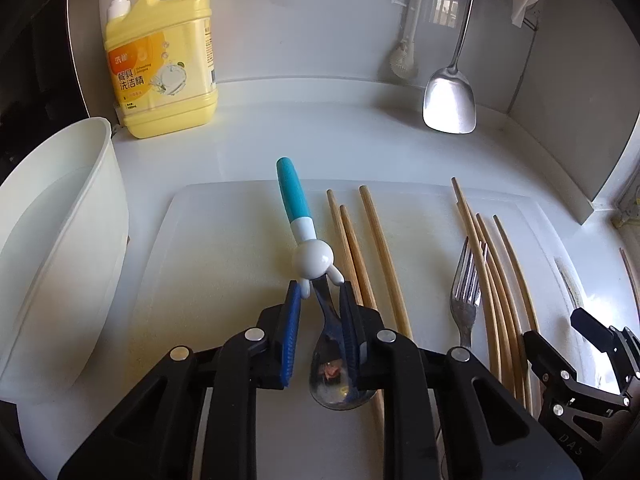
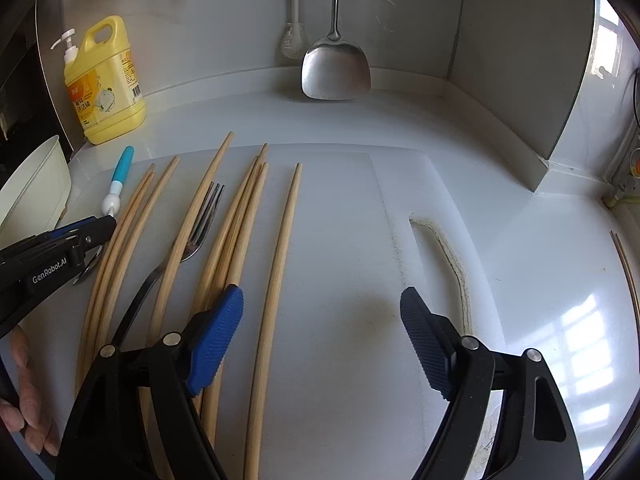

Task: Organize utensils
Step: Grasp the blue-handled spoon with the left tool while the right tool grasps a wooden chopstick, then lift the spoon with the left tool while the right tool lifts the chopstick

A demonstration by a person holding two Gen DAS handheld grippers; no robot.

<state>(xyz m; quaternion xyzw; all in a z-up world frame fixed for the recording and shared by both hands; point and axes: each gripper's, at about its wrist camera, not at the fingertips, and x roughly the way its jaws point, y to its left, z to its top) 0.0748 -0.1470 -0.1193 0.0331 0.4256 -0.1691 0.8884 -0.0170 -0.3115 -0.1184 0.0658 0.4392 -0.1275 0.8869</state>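
The left gripper (image 1: 320,292) pinches the blue-handled metal spoon (image 1: 334,364) on the white cutting board (image 1: 224,248), chopsticks (image 1: 384,256) crowding its right. The right gripper (image 2: 322,308) gapes over bare board; a white tub (image 1: 60,240) blocks the left edge.

Black left gripper (image 1: 320,292) and right gripper (image 2: 322,312), ribbed blue pads, silver rivets, white "GenRobot.AI" lettering

Kitchen: dish soap (image 1: 160,56), hanging spatula (image 1: 450,100)
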